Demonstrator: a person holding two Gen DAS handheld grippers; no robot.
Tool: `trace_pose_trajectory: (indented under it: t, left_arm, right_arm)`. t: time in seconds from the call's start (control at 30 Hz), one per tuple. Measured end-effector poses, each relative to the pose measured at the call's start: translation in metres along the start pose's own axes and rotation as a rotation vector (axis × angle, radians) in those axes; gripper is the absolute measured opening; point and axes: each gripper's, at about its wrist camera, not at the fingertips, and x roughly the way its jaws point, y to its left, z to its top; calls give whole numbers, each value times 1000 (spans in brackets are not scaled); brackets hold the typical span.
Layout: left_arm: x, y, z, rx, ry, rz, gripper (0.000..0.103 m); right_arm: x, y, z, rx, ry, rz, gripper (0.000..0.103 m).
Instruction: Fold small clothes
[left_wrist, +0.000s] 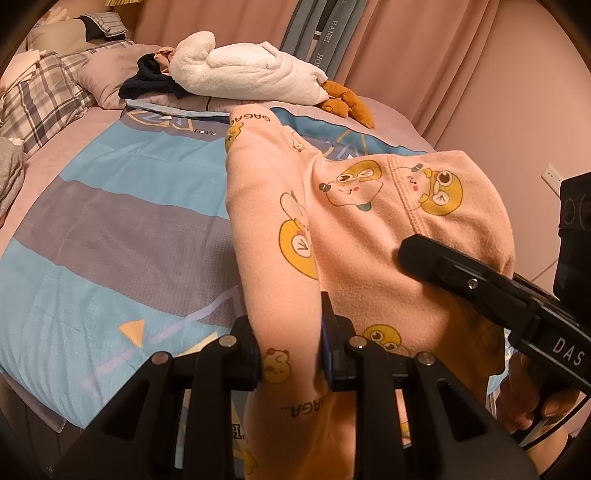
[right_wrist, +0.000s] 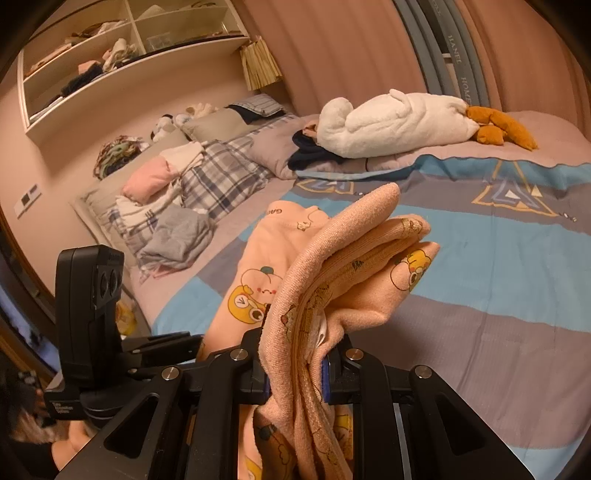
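A small peach garment (left_wrist: 280, 206) printed with yellow cartoon animals hangs above the blue and grey striped quilt (left_wrist: 110, 206). My left gripper (left_wrist: 291, 354) is shut on one folded strip of it. My right gripper (right_wrist: 295, 373) is shut on a bunched stack of its layers (right_wrist: 354, 273), which stand up between the fingers. In the left wrist view the right gripper's finger (left_wrist: 443, 262) lies across the garment at the right. In the right wrist view the left gripper's body (right_wrist: 88, 280) is at the left, with the garment (right_wrist: 258, 266) stretching away from it.
A white plush toy (left_wrist: 243, 70) with orange feet (left_wrist: 343, 99) lies at the far side of the bed. Plaid bedding and pillows (right_wrist: 207, 177) are piled at the head. A heap of grey and striped clothes (right_wrist: 173, 236) lies by the pillows. Pink curtains (right_wrist: 332, 51) hang behind.
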Motion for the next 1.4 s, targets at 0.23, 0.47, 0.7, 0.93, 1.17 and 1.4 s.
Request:
trace_pose_trajectory:
  t: [0.23,0.47,0.7,0.93,1.17,1.4]
  left_arm:
    - [2,10,5,-14,-6,-9,24]
    - [16,22,12,-26,13,-13,24]
    - [30,30,23,-37,27,-9,24]
    - [42,35,34,-35,45,6,24]
    - [55,36,46,-25,53,-2,24]
    - [72,36,58,-15,70,-20,24]
  right_arm:
    - [6,6,5,-14,6,-4,21]
    - [17,4,10,-9,25,-10,21]
    - [34,-1,19,-6,40,-10,21]
    - [47,-11,24,5,46,2,21]
    - [54,-23,30,14,37,0,21]
    - [61,-32,36,16,34,-23,21]
